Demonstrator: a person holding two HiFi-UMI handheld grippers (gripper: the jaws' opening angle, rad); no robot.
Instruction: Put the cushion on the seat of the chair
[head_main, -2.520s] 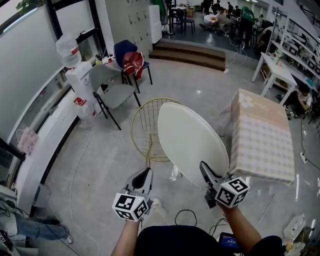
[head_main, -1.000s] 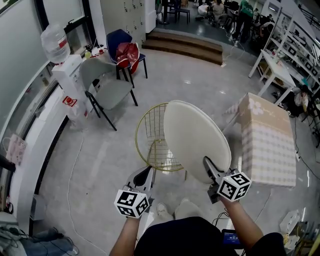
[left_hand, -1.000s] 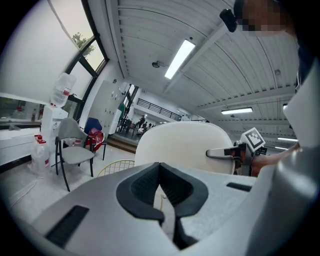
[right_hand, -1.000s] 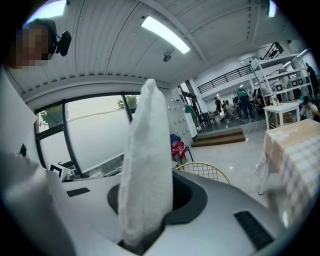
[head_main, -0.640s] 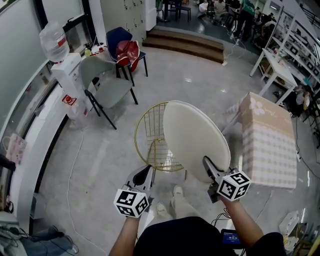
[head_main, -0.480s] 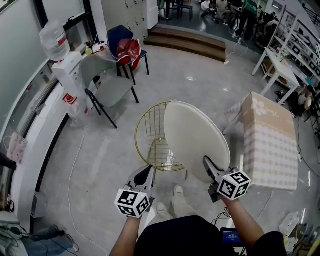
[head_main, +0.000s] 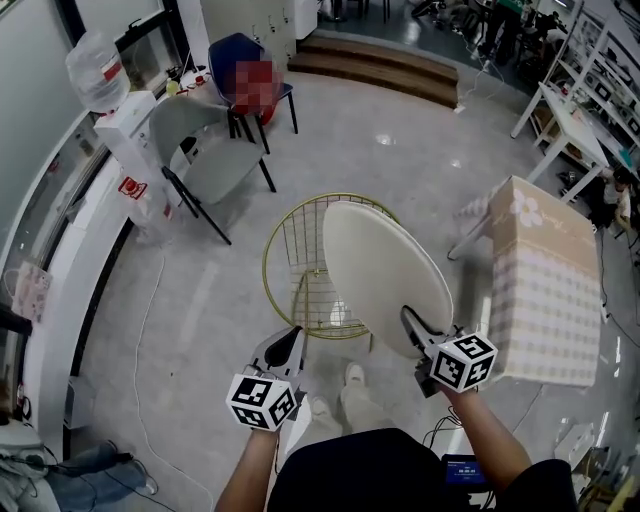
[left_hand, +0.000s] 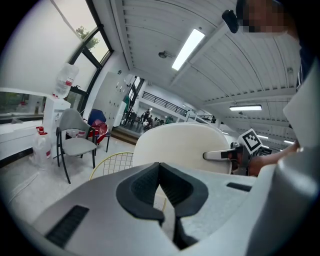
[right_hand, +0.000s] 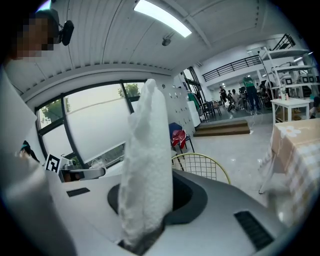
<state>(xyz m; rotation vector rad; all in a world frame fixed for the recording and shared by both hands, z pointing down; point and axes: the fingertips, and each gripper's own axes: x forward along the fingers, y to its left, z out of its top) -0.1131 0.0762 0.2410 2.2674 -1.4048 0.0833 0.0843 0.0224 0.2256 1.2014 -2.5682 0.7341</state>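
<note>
While the right gripper (head_main: 412, 325) pinches the round cushion (head_main: 385, 270) by its near edge, holding it tilted in the air above the wire chair (head_main: 288, 262), the left gripper (head_main: 291, 347) hangs pressed together and empty. Laying the cushion on the seat remains.

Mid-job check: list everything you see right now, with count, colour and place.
cushion: one, cream, round, held up over the wire chair
wire chair: one, gold, on the floor ahead, partly behind the cushion
folding chair: one, grey, far left
blue chair: one, behind the folding chair
water dispenser: one, white, bottle on top, far left
table: one, checked beige cloth, right
steps: brown, far end
left gripper: shut, empty, lower left
right gripper: shut on the cushion's near edge
</note>
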